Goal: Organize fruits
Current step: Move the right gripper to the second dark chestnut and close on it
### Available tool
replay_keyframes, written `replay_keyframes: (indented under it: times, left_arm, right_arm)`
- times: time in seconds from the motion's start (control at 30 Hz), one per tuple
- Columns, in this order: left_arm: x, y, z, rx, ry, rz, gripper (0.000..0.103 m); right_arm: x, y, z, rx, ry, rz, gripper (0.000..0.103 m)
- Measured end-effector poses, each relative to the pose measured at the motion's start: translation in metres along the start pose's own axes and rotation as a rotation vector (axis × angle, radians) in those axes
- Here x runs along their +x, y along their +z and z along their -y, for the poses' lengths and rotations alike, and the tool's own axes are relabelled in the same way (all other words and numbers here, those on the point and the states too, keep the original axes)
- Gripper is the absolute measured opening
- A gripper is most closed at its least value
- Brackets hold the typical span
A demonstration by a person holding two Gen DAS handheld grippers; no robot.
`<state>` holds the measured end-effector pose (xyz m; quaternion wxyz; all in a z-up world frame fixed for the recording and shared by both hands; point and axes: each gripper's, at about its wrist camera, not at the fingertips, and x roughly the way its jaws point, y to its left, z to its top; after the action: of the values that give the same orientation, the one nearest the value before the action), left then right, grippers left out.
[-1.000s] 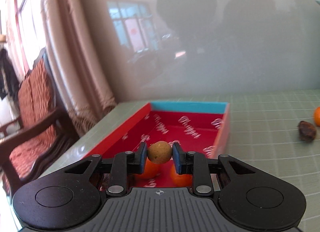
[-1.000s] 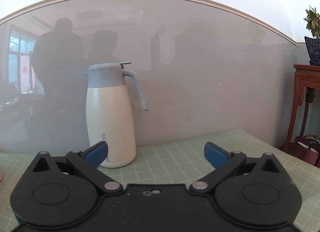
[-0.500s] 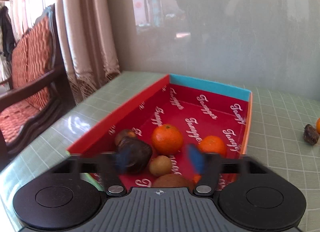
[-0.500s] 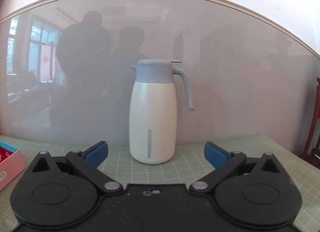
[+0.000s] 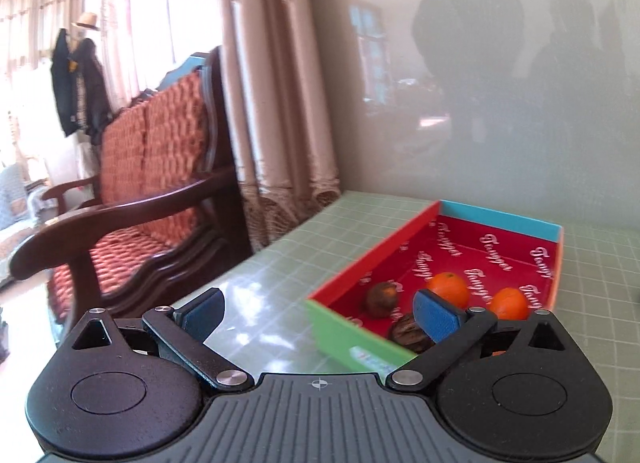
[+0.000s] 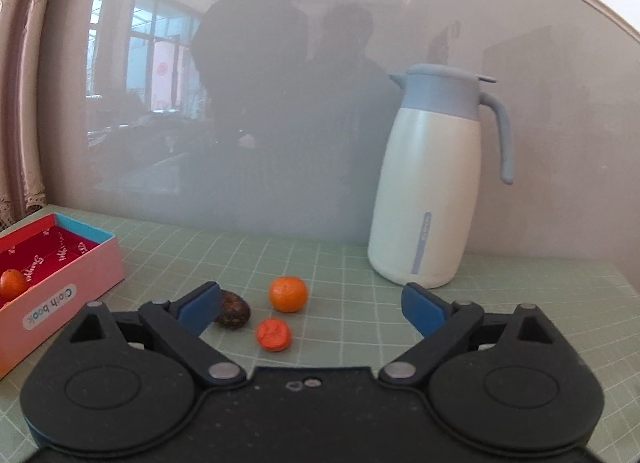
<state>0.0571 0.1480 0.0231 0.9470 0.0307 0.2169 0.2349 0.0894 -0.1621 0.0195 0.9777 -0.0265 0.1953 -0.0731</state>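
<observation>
Moving on to the next pickup: left gripper (image 5: pixel 318 315) gaping empty beside the box (image 5: pixel 348 337), right gripper (image 6: pixel 310 309) narrowing, still spread, needing to settle around the fruit (image 6: pixel 273 334) just ahead.

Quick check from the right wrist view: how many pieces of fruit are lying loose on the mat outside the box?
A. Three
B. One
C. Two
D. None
A: a round orange, a flatter orange-red fruit and a dark brown fruit lie on the green mat, all clear of the box.
</observation>
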Motion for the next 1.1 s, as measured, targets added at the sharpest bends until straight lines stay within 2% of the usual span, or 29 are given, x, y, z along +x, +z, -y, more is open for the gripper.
replay_keyframes:
  times: [0.07,0.13,0.23,0.33,0.4,0.5,0.67,0.83,0.97,1.1]
  left_arm:
    - [-0.005,-0.005,-0.011,-0.006,0.035,0.017,0.100]
    - [-0.005,-0.006,-0.019,-0.003,0.079,0.039,0.100]
    - [-0.003,-0.005,-0.035,-0.026,0.140,0.058,0.100]
    - [0.003,-0.004,-0.052,-0.063,0.182,0.046,0.100]
    - [0.009,-0.005,-0.060,-0.082,0.202,0.023,0.100]
    - [0.015,-0.007,-0.071,-0.117,0.206,-0.004,0.100]
    - [0.018,-0.009,-0.074,-0.111,0.213,-0.007,0.100]
    - [0.014,-0.009,-0.073,-0.105,0.214,0.011,0.100]
    - [0.014,-0.009,-0.073,-0.121,0.214,0.008,0.100]
    - [0.013,-0.009,-0.073,-0.123,0.214,0.005,0.100]
  right_arm:
    - [0.007,0.000,-0.012,-0.024,0.039,-0.026,0.078]
    - [0.016,0.001,-0.023,-0.037,0.082,-0.053,0.073]
    - [0.032,0.003,-0.039,-0.043,0.125,-0.094,0.070]
    - [0.048,0.004,-0.050,-0.038,0.160,-0.142,0.058]
    - [0.059,0.003,-0.055,-0.049,0.166,-0.160,0.057]
    - [0.076,0.006,-0.066,-0.091,0.150,-0.173,0.057]
    - [0.105,0.010,-0.070,-0.100,0.104,-0.223,0.051]
    - [0.126,0.004,-0.072,-0.111,0.084,-0.281,0.052]
    - [0.130,0.002,-0.068,-0.108,0.071,-0.282,0.038]
    - [0.128,0.002,-0.059,-0.068,0.096,-0.277,0.037]
